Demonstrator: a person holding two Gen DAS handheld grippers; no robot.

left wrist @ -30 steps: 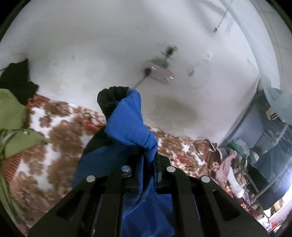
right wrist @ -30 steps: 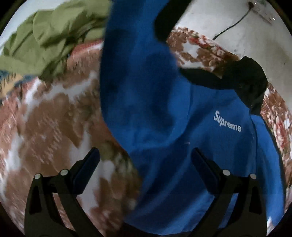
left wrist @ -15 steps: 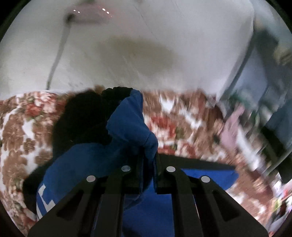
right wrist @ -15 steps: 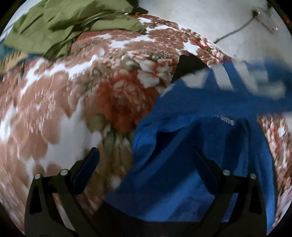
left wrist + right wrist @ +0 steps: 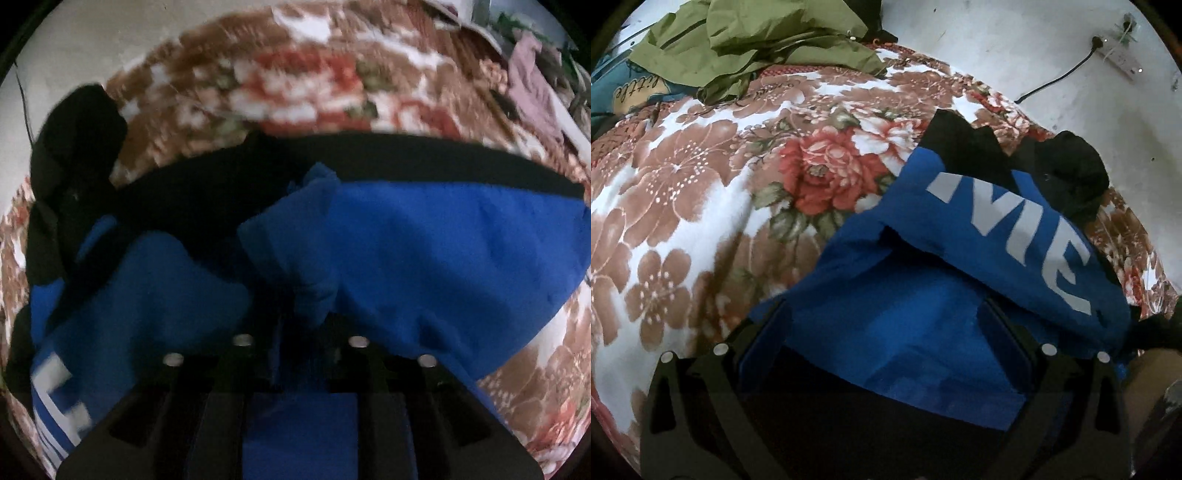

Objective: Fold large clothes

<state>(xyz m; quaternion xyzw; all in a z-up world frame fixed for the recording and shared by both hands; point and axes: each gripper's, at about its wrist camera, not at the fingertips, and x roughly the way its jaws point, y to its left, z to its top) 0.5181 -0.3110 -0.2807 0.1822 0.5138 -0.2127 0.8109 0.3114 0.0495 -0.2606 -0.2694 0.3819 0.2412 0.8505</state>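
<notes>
The left gripper [image 5: 301, 321] is opening its jaws now; a bunched fold of the blue hoodie [image 5: 424, 251] is between them, and in this blurred view I cannot say if the pads press on it or not. The right gripper [image 5: 886, 332] has its fingers wide apart, with blue cloth lying loose between them and nothing clamped.

Around the fingers, the hoodie lies on the floral blanket [image 5: 701, 192]. One panel with large white letters is folded over the body, and the black hood [image 5: 1067, 166] sits at the far side near the wall. A green jacket [image 5: 757, 40] is piled well apart at the blanket's far corner.

I judge that the risk is in the release. If the fold sticks to a pad while the hand goes away, the cloth would be dragged and the fold would open again. The right fingers could also catch the loose edge under them.

One second ago the left gripper held the cloth tightly, high in front of the wall, and the hoodie was hanging. Now it is low over the blanket and the hoodie lies flat.
</notes>
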